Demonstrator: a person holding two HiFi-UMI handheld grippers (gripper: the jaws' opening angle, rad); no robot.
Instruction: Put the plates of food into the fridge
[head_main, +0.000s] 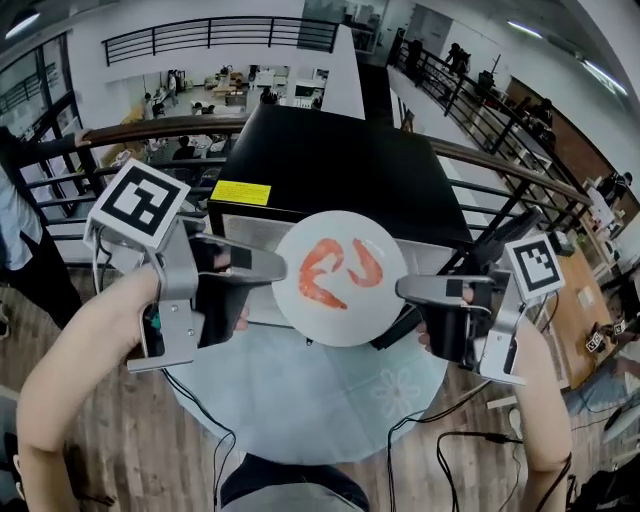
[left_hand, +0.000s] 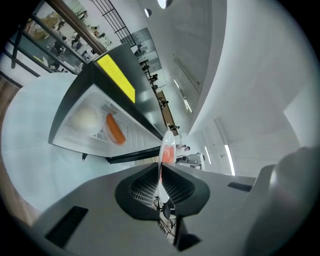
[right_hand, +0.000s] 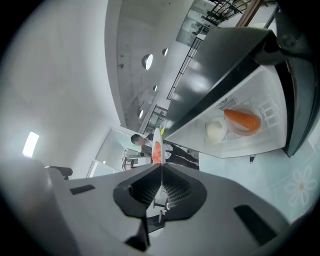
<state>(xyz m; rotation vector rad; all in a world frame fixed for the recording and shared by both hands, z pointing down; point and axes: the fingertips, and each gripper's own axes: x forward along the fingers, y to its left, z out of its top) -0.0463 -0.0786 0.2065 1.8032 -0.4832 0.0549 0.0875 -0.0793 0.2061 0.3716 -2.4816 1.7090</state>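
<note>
Plate (head_main: 345, 315) is pinched at 2 opposite rim points by nearly closed left gripper (head_main: 268, 268) and right gripper (head_main: 405, 288), to hold shrimp (head_main: 322, 276) level.

Smooth glossy plate (head_main: 345, 322), perhaps ceramic; wooden floor (head_main: 150, 460).

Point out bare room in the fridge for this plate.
The shelf is bare along the fridge opening, before the white food and orange food; those two crowd the back, side by side. The tablecloth in front is bare.
</note>
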